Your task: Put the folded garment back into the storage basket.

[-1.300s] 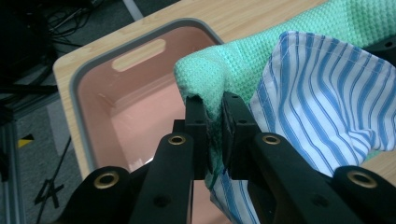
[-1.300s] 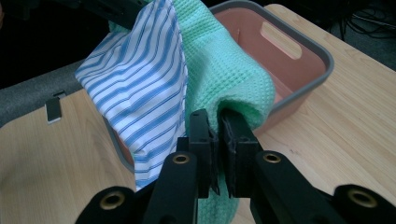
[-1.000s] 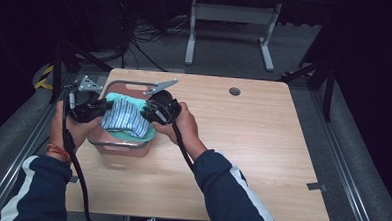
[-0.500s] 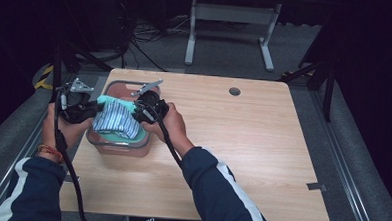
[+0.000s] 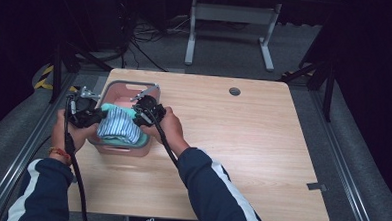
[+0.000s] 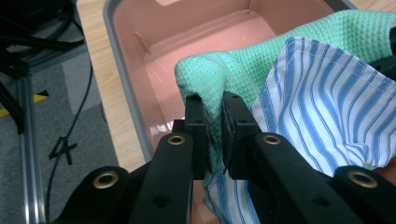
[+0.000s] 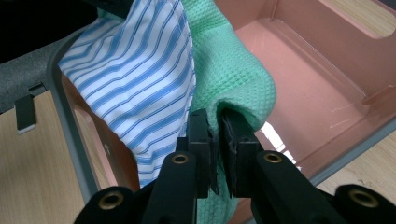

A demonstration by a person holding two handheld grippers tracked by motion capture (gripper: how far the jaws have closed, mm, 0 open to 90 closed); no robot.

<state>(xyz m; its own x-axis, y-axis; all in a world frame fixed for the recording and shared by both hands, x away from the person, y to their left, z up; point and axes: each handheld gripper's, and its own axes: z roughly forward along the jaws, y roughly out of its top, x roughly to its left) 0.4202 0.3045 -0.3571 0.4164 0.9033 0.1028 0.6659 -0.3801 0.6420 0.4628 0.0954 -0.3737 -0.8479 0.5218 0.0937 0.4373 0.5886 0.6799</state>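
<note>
Over the pink bin (image 5: 113,146) at the table's (image 5: 252,143) nine o'clock edge, a green waffle cloth (image 6: 233,70) with a blue-striped cloth (image 6: 327,107) is pinched by the clamped left gripper (image 6: 214,135) and right gripper (image 7: 215,144); no writing is legible.

The right half of the tabletop (image 5: 252,143) lies bare, open to any pass. At frame left, the pink bin (image 5: 116,89) blocks the way with its grey rim and walls. The green cloth (image 6: 243,60) and striped cloth (image 5: 118,127) crowd its near end; its upper part stays open.
</note>
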